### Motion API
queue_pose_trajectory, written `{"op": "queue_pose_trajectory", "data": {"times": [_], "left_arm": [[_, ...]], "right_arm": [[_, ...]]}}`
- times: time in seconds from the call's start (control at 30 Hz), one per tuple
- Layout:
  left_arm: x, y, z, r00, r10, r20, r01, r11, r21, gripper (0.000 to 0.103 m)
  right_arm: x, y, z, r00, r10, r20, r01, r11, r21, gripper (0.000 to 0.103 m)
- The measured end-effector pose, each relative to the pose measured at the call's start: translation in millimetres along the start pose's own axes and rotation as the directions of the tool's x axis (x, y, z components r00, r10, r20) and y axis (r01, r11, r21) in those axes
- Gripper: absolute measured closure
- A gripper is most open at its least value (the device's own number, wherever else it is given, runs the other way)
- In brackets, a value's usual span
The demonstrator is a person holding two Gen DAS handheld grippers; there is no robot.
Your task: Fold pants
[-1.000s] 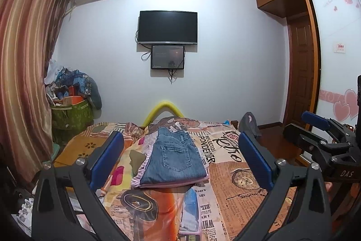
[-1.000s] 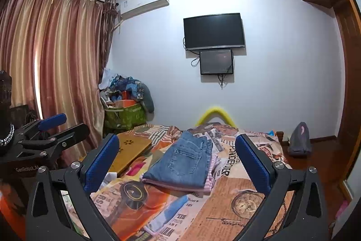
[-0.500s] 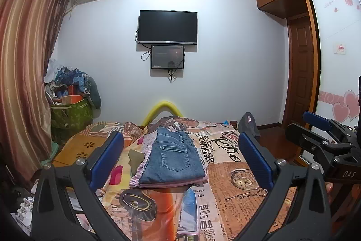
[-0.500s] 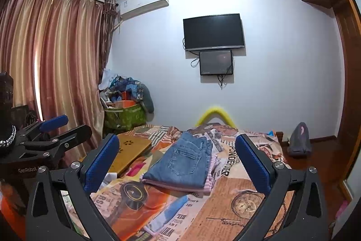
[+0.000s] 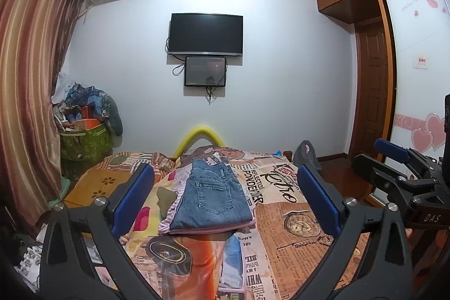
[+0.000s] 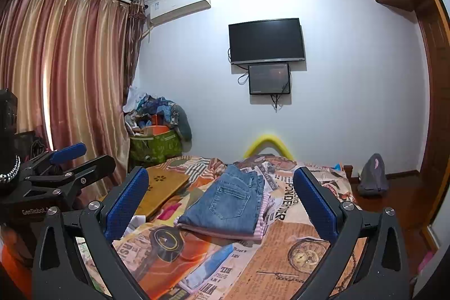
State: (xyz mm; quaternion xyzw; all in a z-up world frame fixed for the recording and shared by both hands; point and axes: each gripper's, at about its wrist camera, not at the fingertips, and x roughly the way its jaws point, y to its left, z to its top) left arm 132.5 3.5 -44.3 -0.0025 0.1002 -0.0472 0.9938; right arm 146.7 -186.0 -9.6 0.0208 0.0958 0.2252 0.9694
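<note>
The folded jeans (image 5: 211, 197) sit in a neat rectangle on top of a pink striped garment (image 5: 180, 204), near the middle of the printed bedspread (image 5: 281, 243), back pocket facing up. By my judgement the folding is finished or close to it, so the main risk is my own: if I reach back in carelessly, a blue pad (image 5: 132, 198) could catch the near folded edge and drag the top layer, opening the fold or sliding the denim off the striped piece under it. The stack also lies on rumpled bedding left of the jeans, so a push from that side could tip it askew.

My left gripper (image 5: 225, 204) hangs above the bedspread on the near side of the jeans, fingers spread wide, holding nothing and touching nothing. My right gripper (image 6: 222, 204) is the same: spread wide, empty, clear of the denim, with the jeans (image 6: 225, 204) framed between its pads. The wooden board (image 6: 163, 187) lies left of the jeans, well apart from both claws.
</note>
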Motion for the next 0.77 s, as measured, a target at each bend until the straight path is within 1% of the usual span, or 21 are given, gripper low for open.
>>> {"op": "queue_pose_trajectory", "data": {"times": [0.77], "left_arm": [[1.3, -2.9, 1.6, 1.000, -0.017, -0.016, 0.017, 1.000, -0.016, 0.000]], "right_arm": [[-2.7, -1.8, -1.3, 1.000, 0.004, -0.011, -0.004, 1.000, 0.002, 0.001]]}}
